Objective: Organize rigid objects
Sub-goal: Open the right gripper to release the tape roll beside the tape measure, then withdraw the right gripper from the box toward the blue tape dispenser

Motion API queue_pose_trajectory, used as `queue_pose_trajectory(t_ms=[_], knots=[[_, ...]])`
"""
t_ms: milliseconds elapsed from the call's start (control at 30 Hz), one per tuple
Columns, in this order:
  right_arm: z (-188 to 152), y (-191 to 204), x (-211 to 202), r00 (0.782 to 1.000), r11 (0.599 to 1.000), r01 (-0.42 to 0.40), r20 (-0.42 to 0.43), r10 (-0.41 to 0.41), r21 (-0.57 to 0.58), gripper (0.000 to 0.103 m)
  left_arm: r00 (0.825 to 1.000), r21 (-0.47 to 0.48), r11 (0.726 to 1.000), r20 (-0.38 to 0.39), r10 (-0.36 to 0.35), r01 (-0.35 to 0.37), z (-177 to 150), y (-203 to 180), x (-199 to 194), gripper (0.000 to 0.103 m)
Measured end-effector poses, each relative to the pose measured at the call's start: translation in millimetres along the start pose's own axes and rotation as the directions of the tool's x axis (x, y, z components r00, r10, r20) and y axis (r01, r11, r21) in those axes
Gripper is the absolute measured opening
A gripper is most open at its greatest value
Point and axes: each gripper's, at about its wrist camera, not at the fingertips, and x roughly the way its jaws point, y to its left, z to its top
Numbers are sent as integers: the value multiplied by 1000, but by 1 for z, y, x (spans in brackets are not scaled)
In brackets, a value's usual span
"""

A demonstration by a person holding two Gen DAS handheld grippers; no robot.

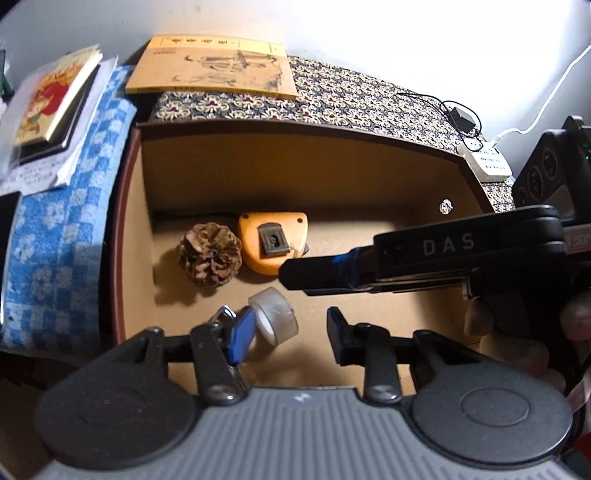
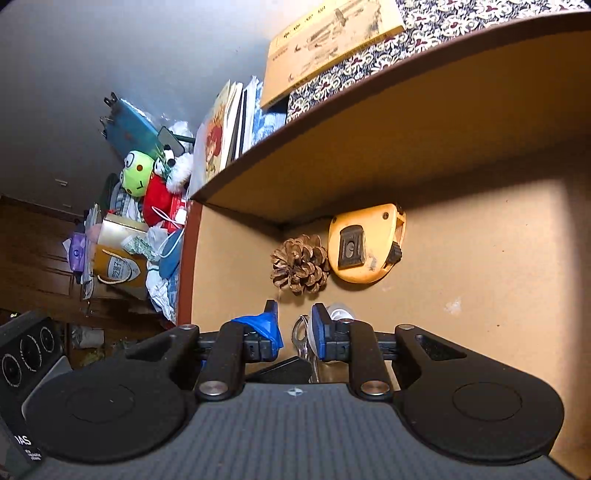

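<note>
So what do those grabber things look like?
Both grippers are black plastic. The left gripper has two round black discs and a ribbed grey base. The right gripper has the same, plus blue fingertips. Seen from the left camera, its side bears white letters, DAS.

Strong fisheye bending is seen at the edges of both views. In the left wrist view the white wall [image 1: 424, 33] is blown out at upper right, and a soft shadow is cast leftward by the pine cone [image 1: 210, 254]. The right wrist view is dimmer, its room background [image 2: 44, 236] left dark. Near foregrounds are blurred.
</note>
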Motion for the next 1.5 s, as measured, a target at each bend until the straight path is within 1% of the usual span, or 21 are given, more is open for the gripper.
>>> queue_pose_trajectory(t_ms=[167,300,333,467,633,800,933,1033,1133,1433,1500], knots=[[-7,6,-10,999,1000,7,37,-7,-12,4,999,10,999,27,33,-33,-2,-6,-7,32],[-15,15,-18,997,998,37,75,-33,-41,5,997,14,998,49,56,-57,-4,-11,-14,33],[-17,16,-20,996,998,41,85,-37,-47,5,997,16,998,56,62,-63,-5,-12,-17,34],[-28,24,-28,992,996,55,121,-46,-73,5,991,38,993,82,109,-112,-10,-20,-26,47],[-40,27,-34,985,993,78,160,-63,-93,5,983,62,987,119,143,-151,-18,-29,-35,54],[-50,28,-42,978,991,91,194,-71,-98,5,967,46,976,158,201,-211,-25,-34,-44,60],[-59,32,-52,967,987,114,239,-84,-116,5,951,33,966,188,247,-258,-31,-38,-51,65],[-67,35,-58,959,984,128,268,-90,-127,6,943,32,959,193,270,-281,-35,-41,-55,68],[-75,36,-63,952,981,140,292,-96,-135,6,938,21,954,191,290,-300,-38,-43,-59,69],[-99,36,-82,932,978,153,351,-96,-141,6,907,8,928,215,362,-373,-54,-51,-78,71],[-103,38,-85,928,976,158,359,-96,-147,6,904,5,925,217,369,-379,-58,-53,-82,71]])
